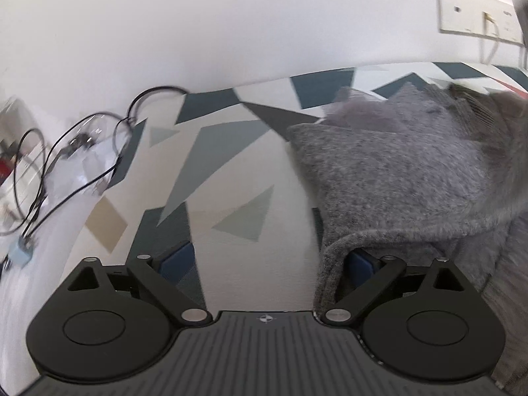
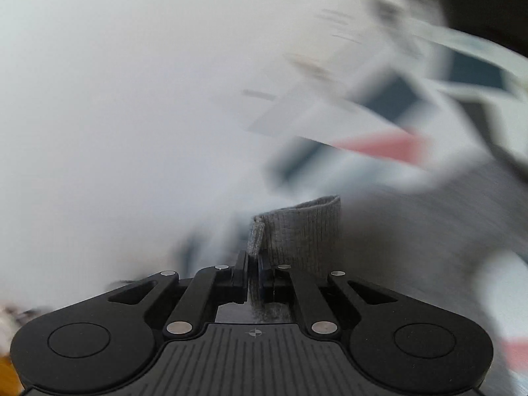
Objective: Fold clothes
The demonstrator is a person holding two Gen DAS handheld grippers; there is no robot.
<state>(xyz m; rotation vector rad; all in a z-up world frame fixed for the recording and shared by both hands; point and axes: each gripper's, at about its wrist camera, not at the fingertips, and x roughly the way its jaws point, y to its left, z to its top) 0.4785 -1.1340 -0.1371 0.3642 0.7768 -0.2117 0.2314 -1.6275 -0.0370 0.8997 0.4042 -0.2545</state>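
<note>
Two grippers are at work on one grey fleece jumper (image 1: 396,178), which lies heaped on a patterned tablecloth (image 1: 237,178) of dark and pale triangles, pushed up near a white wall (image 1: 198,26). From the left wrist view the left gripper (image 1: 267,260) stands spread wide with nothing pinched; bare cloth shows between its blue pads, and a rolled edge of the jumper curls over the right-hand pad (image 1: 361,260) without being clamped. The bulk of the garment lies to that gripper's right and ahead, running away toward the far corner of the table, so the left hand sits at the jumper's near left edge rather than over its middle. The right gripper (image 2: 252,264) is closed tight on a ribbed band (image 2: 297,231), a cuff or a hem by the look of it, which stands up out of the jaws; the view behind it is smeared with motion, though the grey cloth (image 2: 412,231) seems to trail off to its right. To my eye the right hand has the working hold, and the next fold depends on the left one taking that near edge just beside its pad. A tangle of black cables (image 1: 66,151) lies off at the left end of the table, well apart from the jumper.
</note>
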